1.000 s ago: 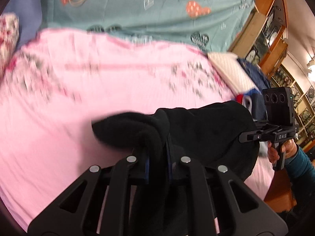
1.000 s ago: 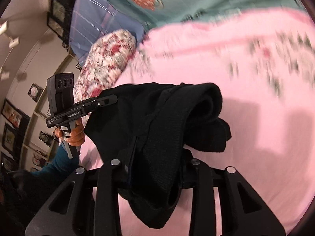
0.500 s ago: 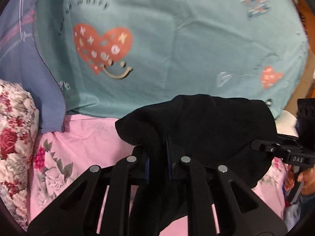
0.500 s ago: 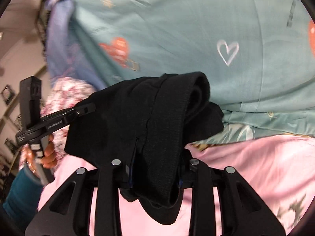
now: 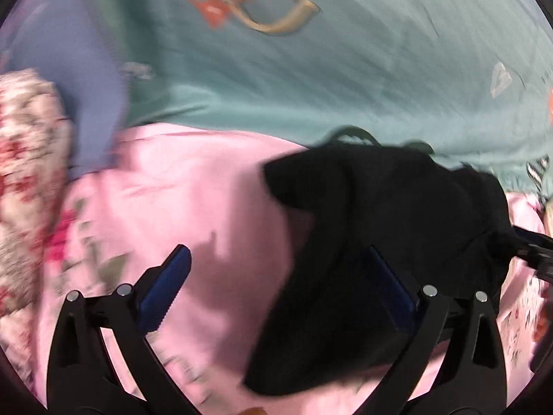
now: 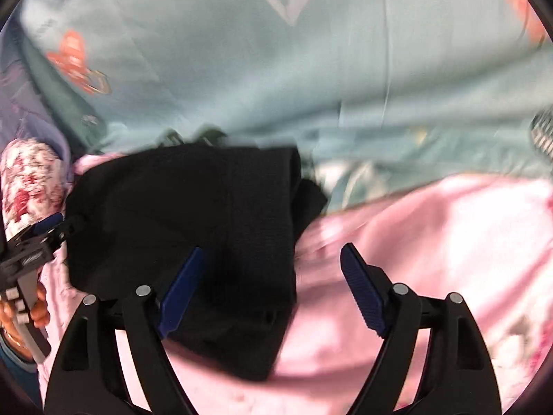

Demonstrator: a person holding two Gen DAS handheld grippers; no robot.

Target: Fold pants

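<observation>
Black pants lie bunched on the pink sheet, centre-right in my left view. Only my right view shows my hand at lower left. My left gripper and right gripper are both spread, released.

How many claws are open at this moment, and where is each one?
2. The left claw is open over the pink sheet, the black pants lying across its right finger. The right claw is open, the pants at its left finger.
</observation>
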